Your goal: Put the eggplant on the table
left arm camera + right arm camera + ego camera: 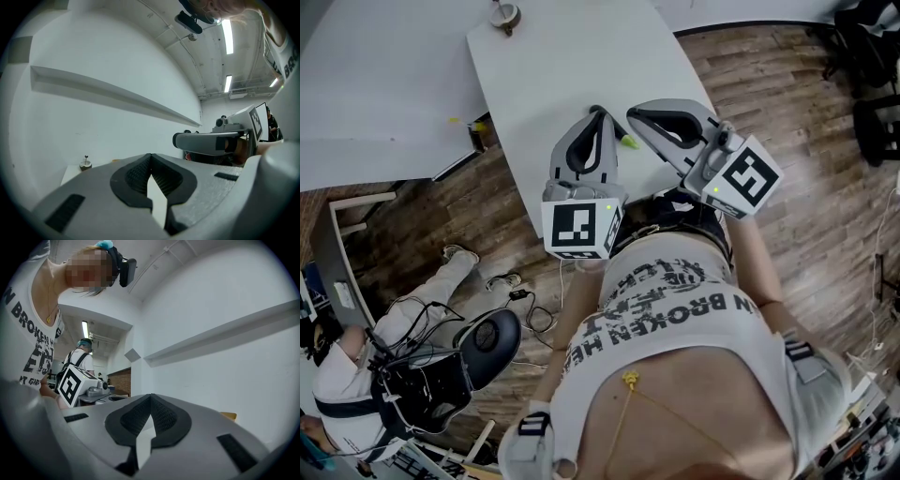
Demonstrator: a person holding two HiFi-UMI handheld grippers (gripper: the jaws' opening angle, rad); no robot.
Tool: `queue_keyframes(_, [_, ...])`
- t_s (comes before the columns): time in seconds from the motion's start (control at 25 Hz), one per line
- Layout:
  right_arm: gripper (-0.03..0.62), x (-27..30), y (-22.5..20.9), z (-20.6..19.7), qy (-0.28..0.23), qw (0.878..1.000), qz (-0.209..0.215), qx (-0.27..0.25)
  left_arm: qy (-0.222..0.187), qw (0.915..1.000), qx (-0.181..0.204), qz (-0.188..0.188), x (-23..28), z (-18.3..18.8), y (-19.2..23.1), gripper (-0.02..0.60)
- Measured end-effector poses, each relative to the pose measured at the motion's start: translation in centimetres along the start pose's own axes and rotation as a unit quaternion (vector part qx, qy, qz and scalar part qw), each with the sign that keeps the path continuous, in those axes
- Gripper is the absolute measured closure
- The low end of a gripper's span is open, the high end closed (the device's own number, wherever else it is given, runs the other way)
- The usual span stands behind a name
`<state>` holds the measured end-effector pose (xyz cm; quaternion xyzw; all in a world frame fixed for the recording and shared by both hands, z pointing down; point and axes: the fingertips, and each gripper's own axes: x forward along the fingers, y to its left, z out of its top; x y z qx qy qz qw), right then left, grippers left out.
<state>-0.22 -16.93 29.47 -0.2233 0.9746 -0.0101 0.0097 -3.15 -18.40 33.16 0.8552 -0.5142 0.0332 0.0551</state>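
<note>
- The left claw [600, 114] has its jaws together with nothing between them; its own view shows the ribbed pads [136, 176] meeting at the tip.
- The right claw [636, 117] is likewise closed and empty, with its pads [164, 416] touching at the tip.
- Both claws hover over the near edge of the white worktop [581, 56]. Their tips are close beside each other and each is held about level.
- What seems to be the eggplant [503, 16], a small round piece with a stalk, sits at the far end of the worktop. It is well apart from both claws and nothing touches it.
- From the left claw's view the same piece [85, 164] stands on the worktop's far-left corner, dark below and pale on top.
- A small yellow-green bit [629, 142] shows at the worktop's near edge, just under the two claw tips. What it is I cannot tell.
- A second white slab [375, 84] lies to the left of the worktop, with a narrow gap between them.
- A wooden floor [787, 94] surrounds the worktop. A person [356, 375] sits on it, down to the left of the worktop, among cables.
- Dark chairs [872, 56] stand off the worktop's right side.
</note>
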Motion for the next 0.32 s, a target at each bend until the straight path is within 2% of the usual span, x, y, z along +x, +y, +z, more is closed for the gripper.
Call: queue_keyframes(0.32, [0.586,-0.03,0.11,-0.52,0.004,1.0,0.0,0.0,0.002,1.0,-0.002,-0.002,0.04,-0.54,-0.05,0.594])
